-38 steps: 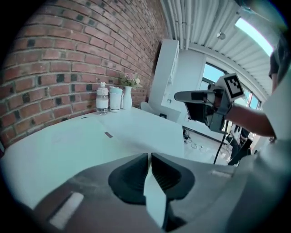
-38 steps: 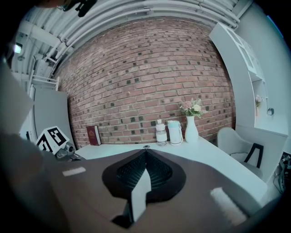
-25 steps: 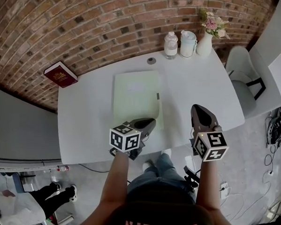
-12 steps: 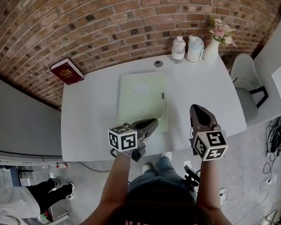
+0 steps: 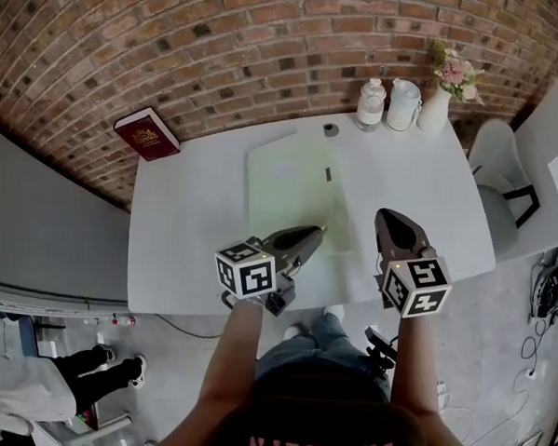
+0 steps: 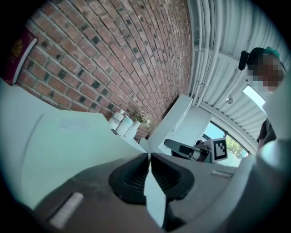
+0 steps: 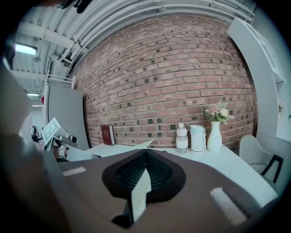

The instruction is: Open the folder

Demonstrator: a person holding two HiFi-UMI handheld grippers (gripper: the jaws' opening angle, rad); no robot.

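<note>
A pale green folder [image 5: 290,181] lies on the white table [image 5: 185,231]. My left gripper [image 5: 318,231] is shut on the front right corner of the folder's cover. That corner is lifted off the table, and the cover [image 6: 68,136] slopes up to the left gripper [image 6: 148,154] in the left gripper view. My right gripper [image 5: 384,217] hangs over the table's front edge, right of the folder, its jaws shut with nothing in them. The right gripper view shows its jaws [image 7: 145,152] meeting and the raised cover corner [image 7: 138,146] beyond them.
A dark red book [image 5: 147,133] leans at the table's back left by the brick wall. A jar [image 5: 370,104], a white jug [image 5: 403,104] and a vase of flowers [image 5: 436,109] stand at the back right. A grey chair [image 5: 501,173] stands right of the table.
My left gripper has risen, taking the folder's front right cover corner up with it. The right gripper has shifted slightly forward over the table edge.
</note>
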